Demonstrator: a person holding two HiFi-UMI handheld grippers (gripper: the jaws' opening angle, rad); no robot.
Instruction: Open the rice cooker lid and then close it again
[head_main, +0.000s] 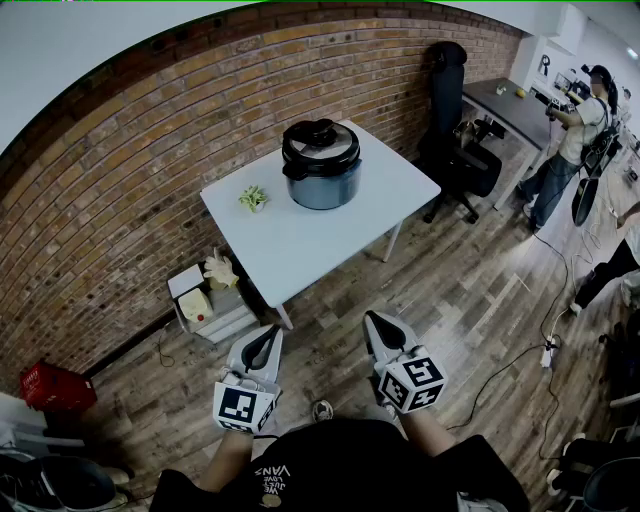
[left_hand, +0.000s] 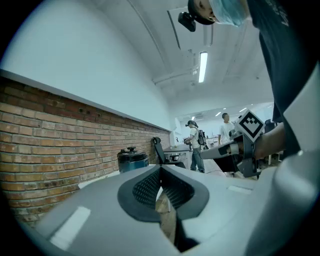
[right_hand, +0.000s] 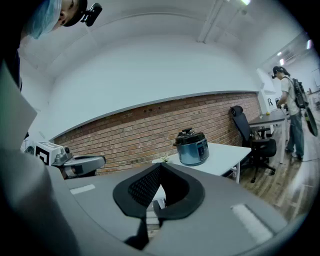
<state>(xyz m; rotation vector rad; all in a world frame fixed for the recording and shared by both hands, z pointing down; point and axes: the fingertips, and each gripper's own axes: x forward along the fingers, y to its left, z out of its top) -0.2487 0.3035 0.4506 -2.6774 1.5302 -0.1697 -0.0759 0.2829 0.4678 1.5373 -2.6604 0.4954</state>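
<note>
I hold my left gripper (head_main: 262, 347) and right gripper (head_main: 381, 335) pressed together, empty, well apart from the rice cooker (head_main: 321, 163) with its lid (head_main: 320, 142) down.

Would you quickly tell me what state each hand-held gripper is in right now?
Left hand-held gripper: closed, holding nothing.
Right hand-held gripper: closed, holding nothing.

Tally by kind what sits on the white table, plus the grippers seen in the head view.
Rice cooker: 1
Small green bunch: 1
Grippers: 2 (left gripper, right gripper, both shut and empty)
Total: 4
</note>
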